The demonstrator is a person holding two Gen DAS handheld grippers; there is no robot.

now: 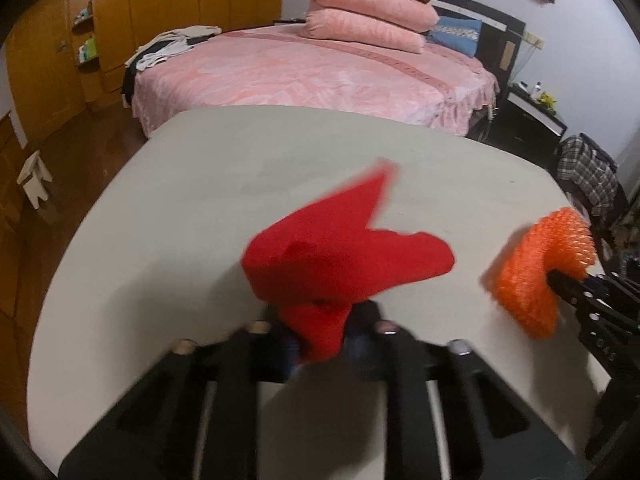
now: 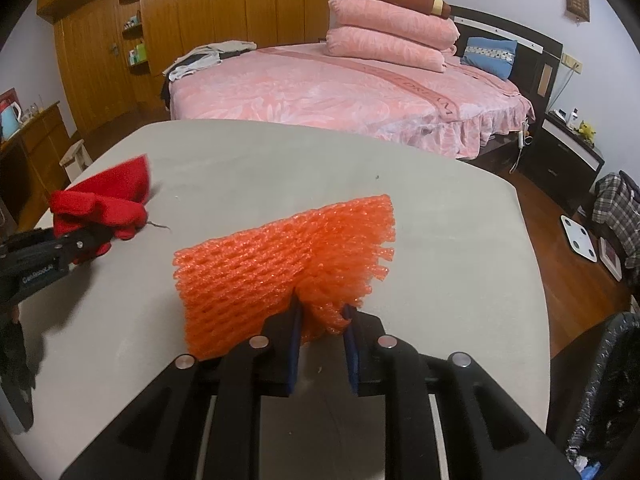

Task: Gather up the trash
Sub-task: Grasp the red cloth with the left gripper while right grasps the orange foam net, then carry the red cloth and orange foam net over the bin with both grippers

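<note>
While both grippers hang over it, the pale grey table fills the near ground, matte and nearly bare, with a thin dark thread lying beside the red cloth. That cloth is clenched in the left gripper, its bunched lower end pinched between the jaws and the rest flaring up and forward above the tabletop, blurred at its tip. Over toward the table's right edge, the right gripper is clamped on the orange foam net, the blue pads squeezing its lower edge so the mesh sleeve stands up off the surface. Cloth and net are well apart, one at each side of the table. At the right, beside the table, a black bag sits on the wooden floor near a white bathroom scale. Beyond the far edge stands a bed with a pink cover, pink pillows stacked on it, a dark headboard behind. Farthest back, wooden wardrobes line the wall.
</note>
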